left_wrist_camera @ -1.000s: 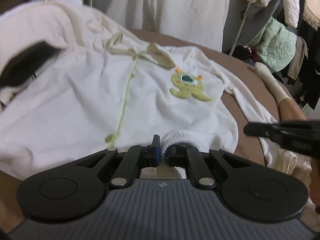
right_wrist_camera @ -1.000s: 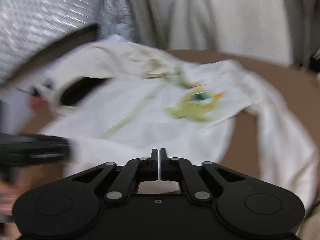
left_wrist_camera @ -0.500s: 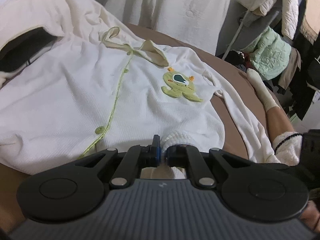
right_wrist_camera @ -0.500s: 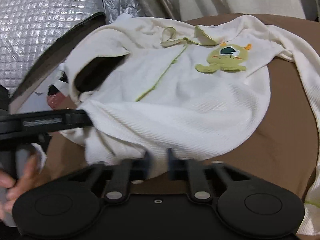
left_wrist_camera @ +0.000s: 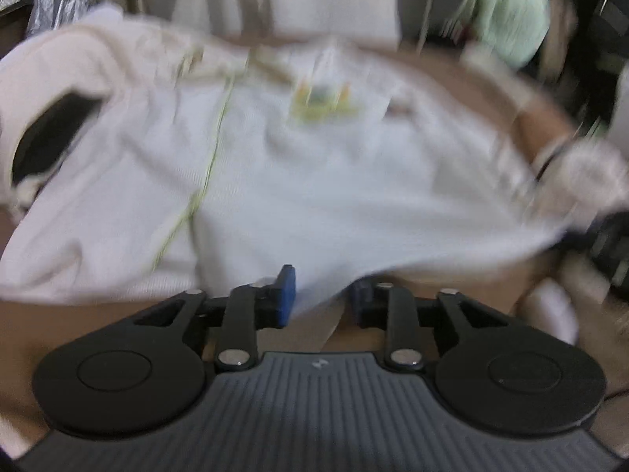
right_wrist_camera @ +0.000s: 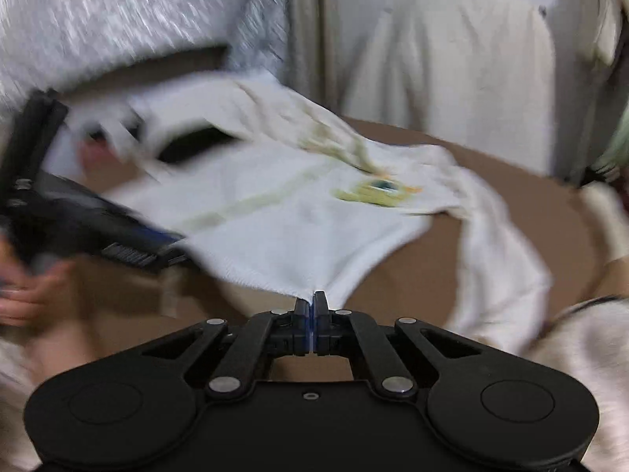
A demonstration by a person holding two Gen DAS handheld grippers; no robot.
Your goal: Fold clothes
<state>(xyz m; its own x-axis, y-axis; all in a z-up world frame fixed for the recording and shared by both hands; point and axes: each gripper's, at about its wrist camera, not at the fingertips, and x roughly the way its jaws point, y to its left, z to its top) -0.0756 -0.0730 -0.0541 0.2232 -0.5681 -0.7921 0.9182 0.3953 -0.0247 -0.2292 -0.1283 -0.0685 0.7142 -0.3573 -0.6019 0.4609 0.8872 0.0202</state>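
Note:
A white child's garment [left_wrist_camera: 314,165] with a green placket and a green monster patch [left_wrist_camera: 320,104] lies front up on a brown surface [left_wrist_camera: 98,322]. Both views are blurred. My left gripper [left_wrist_camera: 320,295] is open, its blue-padded fingers apart around the garment's hem. In the right wrist view the garment [right_wrist_camera: 283,220] spreads ahead, and my right gripper [right_wrist_camera: 313,306] is shut on its lower hem corner. The left gripper [right_wrist_camera: 118,244] shows there at the left, at the hem. One sleeve [right_wrist_camera: 499,244] trails to the right.
A dark opening under pale cloth [left_wrist_camera: 47,137] lies at the left. White fabric [right_wrist_camera: 452,59] hangs behind the surface. A quilted silver sheet [right_wrist_camera: 98,11] is at the back left. Green and dark clothes [left_wrist_camera: 511,27] hang at the right.
My left gripper has opened and let go of the hem. My right gripper, open half a second ago, has shut on the hem corner. Both views are moving fast.

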